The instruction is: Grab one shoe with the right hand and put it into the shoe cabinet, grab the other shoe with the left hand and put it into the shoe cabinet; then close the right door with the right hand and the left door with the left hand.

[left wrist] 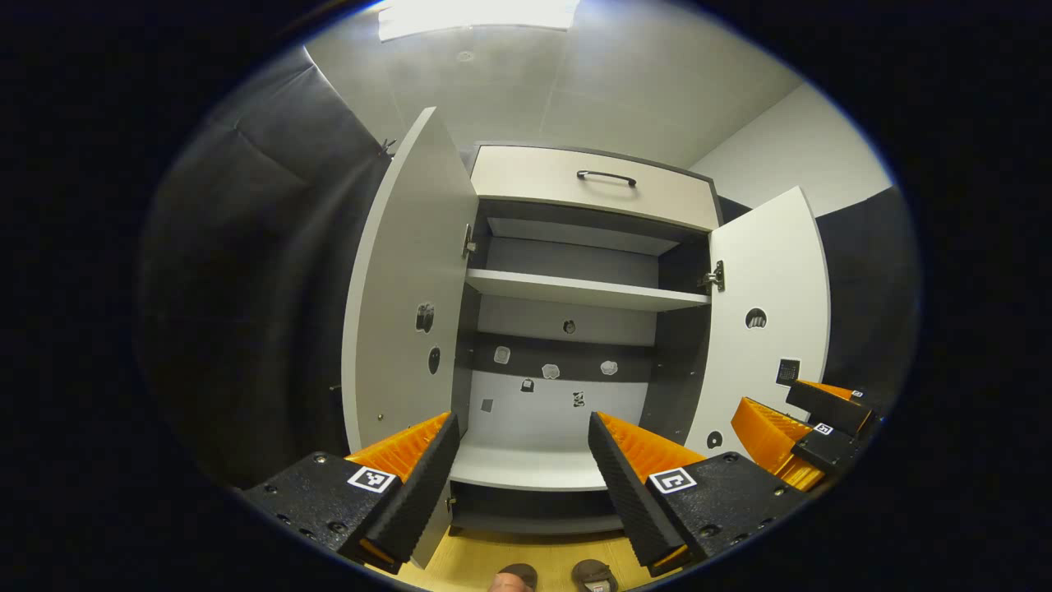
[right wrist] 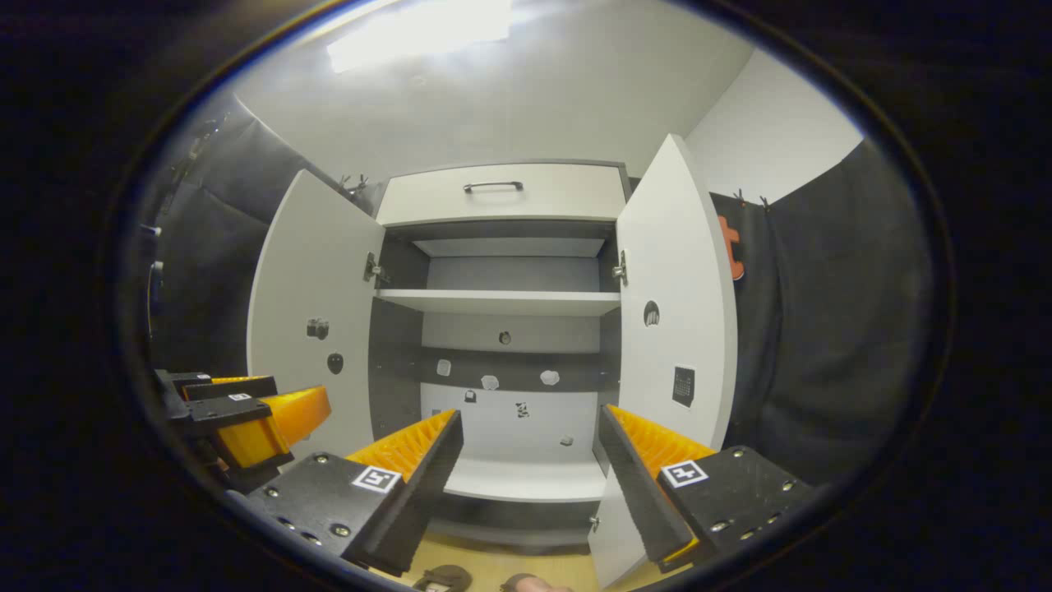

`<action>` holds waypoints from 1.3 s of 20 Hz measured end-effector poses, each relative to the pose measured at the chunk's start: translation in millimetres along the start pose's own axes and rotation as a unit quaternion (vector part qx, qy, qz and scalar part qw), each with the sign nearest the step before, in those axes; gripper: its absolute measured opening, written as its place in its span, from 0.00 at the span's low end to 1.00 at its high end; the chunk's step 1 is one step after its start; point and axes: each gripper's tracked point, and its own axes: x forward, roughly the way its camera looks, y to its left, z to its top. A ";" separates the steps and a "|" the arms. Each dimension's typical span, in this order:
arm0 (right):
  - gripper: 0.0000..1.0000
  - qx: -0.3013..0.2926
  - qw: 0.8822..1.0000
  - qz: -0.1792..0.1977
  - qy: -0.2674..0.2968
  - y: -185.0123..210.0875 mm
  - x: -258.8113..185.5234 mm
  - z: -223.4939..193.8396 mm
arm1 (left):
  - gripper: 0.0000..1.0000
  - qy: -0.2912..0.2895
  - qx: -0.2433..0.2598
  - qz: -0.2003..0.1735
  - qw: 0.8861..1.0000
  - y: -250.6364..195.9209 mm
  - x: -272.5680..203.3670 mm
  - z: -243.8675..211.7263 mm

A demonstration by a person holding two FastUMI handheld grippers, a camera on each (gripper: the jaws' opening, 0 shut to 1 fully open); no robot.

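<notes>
Both tongs, left (left wrist: 522, 460) and right (right wrist: 530, 464), gape empty before the shoe cabinet (left wrist: 575, 284); the shoes (left wrist: 593, 574) on the floor below it look light and pliable, best pinched at the heel rim.

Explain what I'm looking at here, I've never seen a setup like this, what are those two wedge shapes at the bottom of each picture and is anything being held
A person holds a hand-held two-finger gripper in each hand, and each gripper carries a fisheye camera looking forward along its own fingers. The wedges at the bottom are those fingers.

The left gripper view shows the left gripper, fingers apart with nothing between them; the right gripper appears at its lower right edge. The right gripper view shows the right gripper, also open and empty.

Both cameras face a shoe cabinet with its left door and right door swung open, shelves that look empty, and a drawer with a handle on top. On the wooden floor in front, at the bottom edge, lie the shoes, not yet picked up.
</notes>
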 end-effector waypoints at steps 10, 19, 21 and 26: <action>0.99 -0.007 1.000 0.004 0.007 2.6 -2.8 -4.0 | 0.96 0.003 0.003 0.006 1.000 4.1 -3.4 -0.5; 0.99 -0.016 0.999 0.019 0.040 13.6 -4.5 -32.7 | 0.96 0.004 0.014 0.016 1.000 12.1 -12.6 1.4; 0.99 -0.027 0.997 0.025 0.073 16.6 -2.9 -65.4 | 0.96 0.004 0.018 0.023 1.000 17.0 -13.2 1.9; 0.99 -0.048 0.982 0.038 0.180 20.0 -10.4 -177.0 | 0.96 0.006 0.025 0.044 0.999 34.9 -16.4 0.1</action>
